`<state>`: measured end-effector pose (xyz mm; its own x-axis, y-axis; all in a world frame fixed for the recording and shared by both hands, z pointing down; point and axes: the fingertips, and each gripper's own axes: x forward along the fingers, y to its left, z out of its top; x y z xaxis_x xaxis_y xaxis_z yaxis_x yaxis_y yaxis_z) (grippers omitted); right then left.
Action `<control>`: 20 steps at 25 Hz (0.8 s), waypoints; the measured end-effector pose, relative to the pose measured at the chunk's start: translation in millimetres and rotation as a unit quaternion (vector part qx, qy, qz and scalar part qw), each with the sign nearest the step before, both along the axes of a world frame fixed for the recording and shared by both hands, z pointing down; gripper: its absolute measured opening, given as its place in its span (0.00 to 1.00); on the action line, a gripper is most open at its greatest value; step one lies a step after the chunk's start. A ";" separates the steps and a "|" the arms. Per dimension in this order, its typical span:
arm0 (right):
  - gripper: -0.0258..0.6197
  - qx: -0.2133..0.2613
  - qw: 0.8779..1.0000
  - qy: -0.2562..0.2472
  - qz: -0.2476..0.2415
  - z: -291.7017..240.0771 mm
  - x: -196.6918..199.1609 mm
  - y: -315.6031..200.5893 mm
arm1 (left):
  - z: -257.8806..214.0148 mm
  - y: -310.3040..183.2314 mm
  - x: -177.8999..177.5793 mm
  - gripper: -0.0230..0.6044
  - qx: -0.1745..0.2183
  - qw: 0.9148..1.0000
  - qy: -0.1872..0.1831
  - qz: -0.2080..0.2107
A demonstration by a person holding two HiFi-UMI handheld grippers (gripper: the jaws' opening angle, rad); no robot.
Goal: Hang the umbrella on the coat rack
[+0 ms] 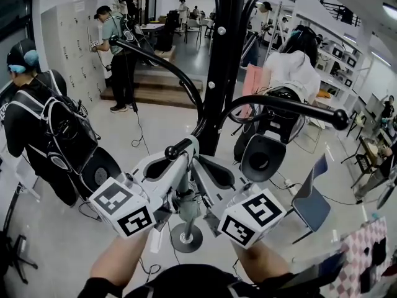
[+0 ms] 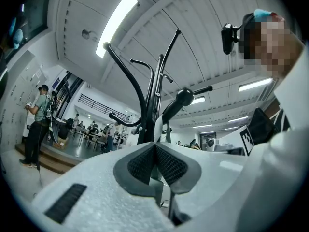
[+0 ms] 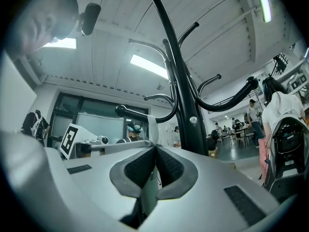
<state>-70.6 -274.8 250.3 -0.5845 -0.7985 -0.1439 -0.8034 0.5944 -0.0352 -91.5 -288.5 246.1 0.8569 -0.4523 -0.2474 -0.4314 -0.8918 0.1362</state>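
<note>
Here, the left gripper [image 2: 154, 148] and right gripper [image 3: 155, 151] each have jaws closed on the umbrella's pale strap [image 3: 151, 127], at a near hook [image 1: 175, 149] of the rack [image 1: 223, 73]. The umbrella [image 1: 184, 194] hangs between them.

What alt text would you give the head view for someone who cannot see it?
Seen from above, the left gripper and right gripper meet, both shut on a pale strap looped over a hook of a black coat rack. People stand around a bright, busy room.
</note>
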 end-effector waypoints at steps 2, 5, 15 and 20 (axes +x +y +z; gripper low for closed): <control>0.05 -0.001 1.000 -0.001 0.003 1.3 2.6 -1.3 | 1.0 -1.2 2.2 0.05 0.000 1.000 -0.004 -0.001; 0.05 -0.001 1.000 0.000 0.004 3.3 2.5 -2.5 | 3.0 -1.4 2.8 0.05 0.001 1.000 -0.005 -0.001; 0.05 0.012 1.000 0.005 -0.007 5.0 1.2 -2.3 | 5.4 0.1 4.4 0.05 0.019 1.000 -0.007 -0.012; 0.05 0.019 0.999 0.013 -0.023 7.0 0.5 -2.8 | 7.5 -0.8 4.0 0.05 0.023 1.000 -0.004 -0.020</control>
